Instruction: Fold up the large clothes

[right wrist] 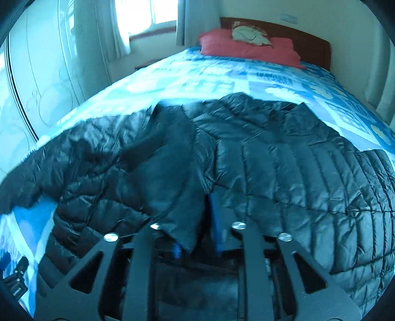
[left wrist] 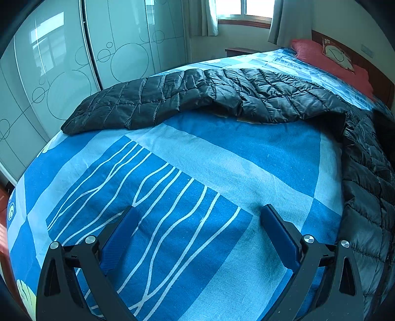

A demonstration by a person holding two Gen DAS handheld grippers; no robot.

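Observation:
A black quilted puffer jacket [left wrist: 222, 96] lies spread on the bed; one sleeve stretches left across the blue bedspread [left wrist: 222, 158] and its body runs down the right side. My left gripper [left wrist: 197, 217] is open and empty, low over the bare bedspread in front of the sleeve. In the right wrist view the jacket [right wrist: 284, 160] fills the middle. My right gripper [right wrist: 197, 222] is shut on a fold of the jacket near its hem or front edge; the fabric drapes over and hides most of the blue pads.
Red pillows [left wrist: 328, 59] and a wooden headboard [right wrist: 308, 42] are at the far end of the bed. A glass-fronted wardrobe [left wrist: 74, 61] stands close along the left side. A window with curtains [left wrist: 242, 12] is behind. A black strap buckle [right wrist: 17, 279] lies at lower left.

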